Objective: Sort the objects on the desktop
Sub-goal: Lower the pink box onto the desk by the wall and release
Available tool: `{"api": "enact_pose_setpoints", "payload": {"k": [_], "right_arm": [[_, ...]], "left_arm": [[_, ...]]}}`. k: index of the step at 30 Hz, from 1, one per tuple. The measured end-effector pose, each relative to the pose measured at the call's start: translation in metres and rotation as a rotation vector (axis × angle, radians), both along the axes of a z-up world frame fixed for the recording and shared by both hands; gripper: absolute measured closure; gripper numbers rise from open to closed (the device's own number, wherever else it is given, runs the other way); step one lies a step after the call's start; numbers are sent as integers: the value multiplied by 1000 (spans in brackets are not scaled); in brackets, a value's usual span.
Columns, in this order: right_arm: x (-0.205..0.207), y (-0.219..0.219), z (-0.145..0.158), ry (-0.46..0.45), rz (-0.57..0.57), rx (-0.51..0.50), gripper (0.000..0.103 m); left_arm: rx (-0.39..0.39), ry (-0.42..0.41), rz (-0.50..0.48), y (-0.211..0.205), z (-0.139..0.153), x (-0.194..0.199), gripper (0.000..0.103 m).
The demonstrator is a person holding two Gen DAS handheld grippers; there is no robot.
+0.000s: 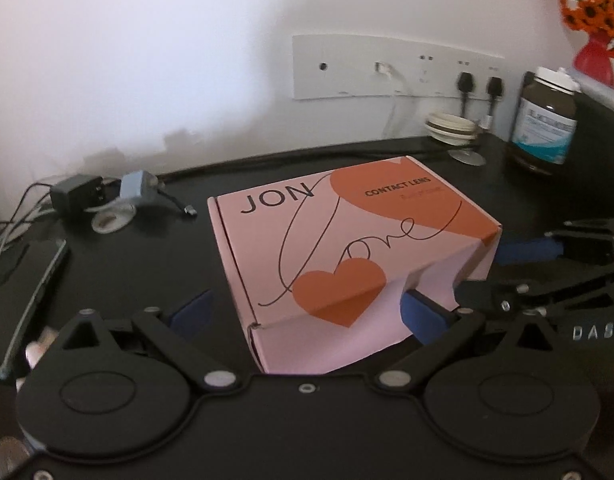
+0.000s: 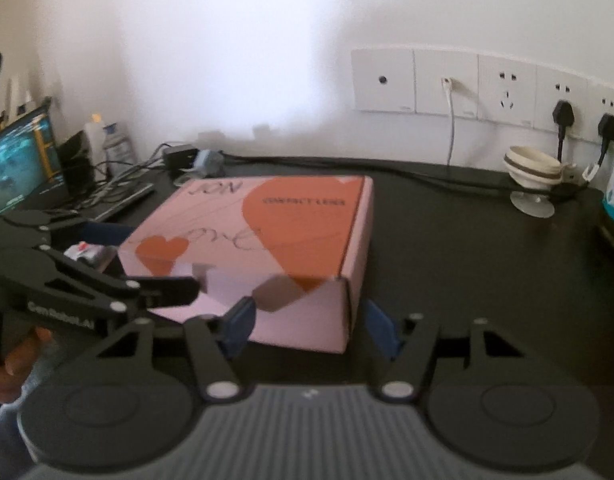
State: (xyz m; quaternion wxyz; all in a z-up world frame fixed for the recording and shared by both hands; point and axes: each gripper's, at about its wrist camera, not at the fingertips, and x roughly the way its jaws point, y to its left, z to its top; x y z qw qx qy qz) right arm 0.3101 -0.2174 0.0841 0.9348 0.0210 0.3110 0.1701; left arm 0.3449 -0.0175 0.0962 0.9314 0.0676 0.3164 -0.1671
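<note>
A pink contact-lens box [image 1: 339,248] with orange hearts lies on the black desk [image 1: 139,264]. My left gripper [image 1: 307,312] is open, its blue pads [image 1: 423,314] set on either side of the box's near corner. My right gripper [image 2: 309,330] is open too, its blue pads [image 2: 239,328] astride the box [image 2: 267,232] at its other near corner. In the left wrist view the right gripper [image 1: 555,264] comes in from the right beside the box. In the right wrist view the left gripper [image 2: 87,280] comes in from the left.
A phone [image 1: 23,296], a black charger [image 1: 73,196], a grey adapter [image 1: 137,188] and cables lie at the left. A brown supplement bottle [image 1: 545,120], stacked white cups [image 1: 453,126] and a red vase with orange flowers [image 1: 595,56] stand at the back right. A laptop [image 2: 23,160] stands far left.
</note>
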Motion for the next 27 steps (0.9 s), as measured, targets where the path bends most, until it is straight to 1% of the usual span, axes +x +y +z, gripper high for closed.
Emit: {"api": "enact_pose_setpoints", "payload": {"k": [5,7,12,15,17,19,21,22,23,24,27], "right_arm": [[21,4,-4,2,-5,4,42],[29,5,-3,-2,-12,-3,42],[52,2,-3,0,-56,-5,43],[65,1,-5,-2,-79,-19,43],[72,1,-7,-4,-98,-28,42],[77,0,-8,-7,-136,-29,40],[78,-2,-8,-8,-178,-20,27],[77,-3,-7,-14,-199,-11,22],[74,-4,-6,-21,-214,-5,14],[70,-5,-5,-29,-222,0,10],[56,-5,-1,-40,-241,13,3]], "left_arm": [[-17,33,13,-9,-3,34,2],[2,23,24,-17,-3,46,2],[89,-13,42,-35,-7,70,2],[110,-35,88,-36,-11,79,2],[117,-33,140,-33,-14,85,2],[98,-16,188,-26,-15,90,3],[73,-12,192,-20,-13,84,3],[61,-12,190,-18,-11,81,3],[58,-17,195,-16,-9,76,3],[57,-25,203,-15,-6,68,3],[19,-35,220,-8,1,41,1]]}}
